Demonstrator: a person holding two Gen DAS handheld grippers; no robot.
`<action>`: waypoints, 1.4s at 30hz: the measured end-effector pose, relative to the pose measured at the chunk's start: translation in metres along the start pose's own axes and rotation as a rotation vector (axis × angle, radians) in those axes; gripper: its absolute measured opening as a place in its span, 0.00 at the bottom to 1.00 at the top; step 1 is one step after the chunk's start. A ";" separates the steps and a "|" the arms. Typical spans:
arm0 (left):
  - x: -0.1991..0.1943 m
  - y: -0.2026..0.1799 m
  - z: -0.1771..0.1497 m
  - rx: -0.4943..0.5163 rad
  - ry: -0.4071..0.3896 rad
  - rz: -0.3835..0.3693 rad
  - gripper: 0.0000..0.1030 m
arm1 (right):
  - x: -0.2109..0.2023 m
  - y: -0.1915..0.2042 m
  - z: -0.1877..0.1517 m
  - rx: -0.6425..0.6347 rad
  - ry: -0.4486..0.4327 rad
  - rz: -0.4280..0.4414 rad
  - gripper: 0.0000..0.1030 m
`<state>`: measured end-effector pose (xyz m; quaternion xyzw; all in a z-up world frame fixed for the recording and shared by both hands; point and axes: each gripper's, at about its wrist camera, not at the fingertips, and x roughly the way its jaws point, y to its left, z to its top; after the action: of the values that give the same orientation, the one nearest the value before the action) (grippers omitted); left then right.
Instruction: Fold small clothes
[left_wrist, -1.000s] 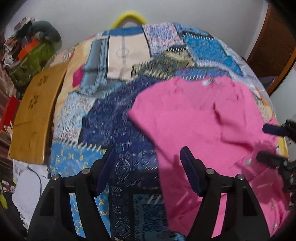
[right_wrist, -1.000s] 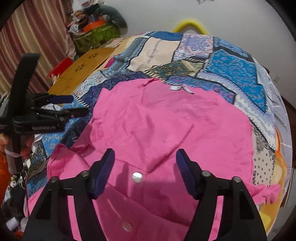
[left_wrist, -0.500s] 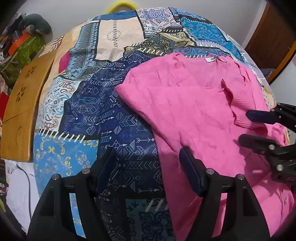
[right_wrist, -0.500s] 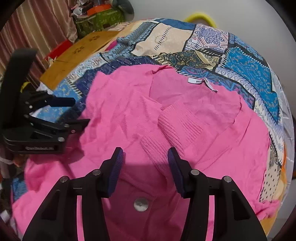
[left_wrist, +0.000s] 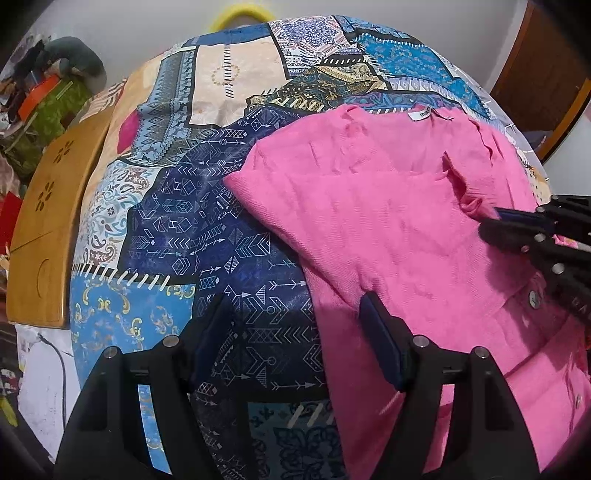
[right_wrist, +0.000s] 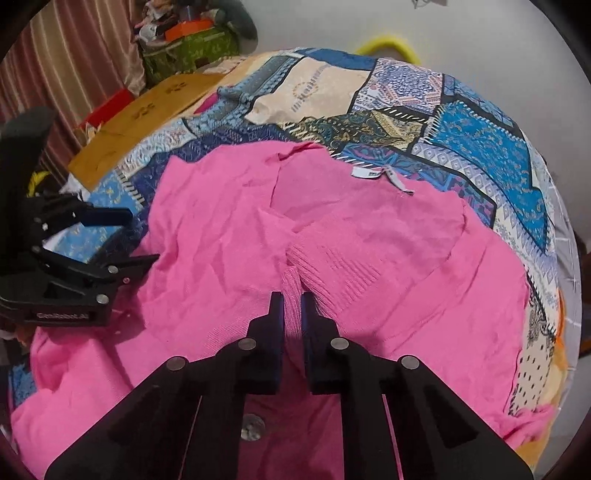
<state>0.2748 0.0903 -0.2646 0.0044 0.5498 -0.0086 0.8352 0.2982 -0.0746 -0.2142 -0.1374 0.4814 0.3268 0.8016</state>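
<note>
A pink knitted cardigan (left_wrist: 388, 221) lies spread on the bed, neck label (right_wrist: 369, 173) at the far side and buttons (right_wrist: 252, 432) near me. My right gripper (right_wrist: 291, 295) is shut on the ribbed cuff (right_wrist: 325, 266) of a sleeve folded across the front. In the left wrist view that right gripper (left_wrist: 489, 220) comes in from the right, pinching the cuff (left_wrist: 472, 203). My left gripper (left_wrist: 295, 299) stands open low over the cardigan's left edge, one finger on pink cloth, the other over the cover. The left gripper (right_wrist: 142, 236) shows at the left of the right wrist view.
A patchwork bed cover (left_wrist: 221, 221) in blues and cream lies under the cardigan. A wooden board (left_wrist: 48, 206) lies along the bed's left side, with a green box and clutter (right_wrist: 192, 48) beyond it. A yellow hoop (left_wrist: 240, 14) stands at the far wall. A brown door (left_wrist: 546, 74) is at the right.
The right gripper's jaws have come together on the ribbed cuff. Both grippers have sunk closer to the cardigan. The left gripper's jaws stay wide.
</note>
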 end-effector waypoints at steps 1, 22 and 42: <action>0.000 -0.001 0.000 0.002 0.000 0.006 0.71 | -0.005 -0.003 -0.001 0.010 -0.015 -0.001 0.07; 0.001 -0.007 0.004 0.012 0.023 0.090 0.78 | -0.047 -0.079 -0.056 0.237 -0.030 0.022 0.07; -0.076 -0.059 0.051 0.061 -0.142 0.135 0.78 | -0.118 -0.125 -0.090 0.315 -0.157 -0.089 0.37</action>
<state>0.2905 0.0310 -0.1742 0.0662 0.4874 0.0309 0.8701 0.2805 -0.2625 -0.1697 -0.0053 0.4562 0.2211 0.8619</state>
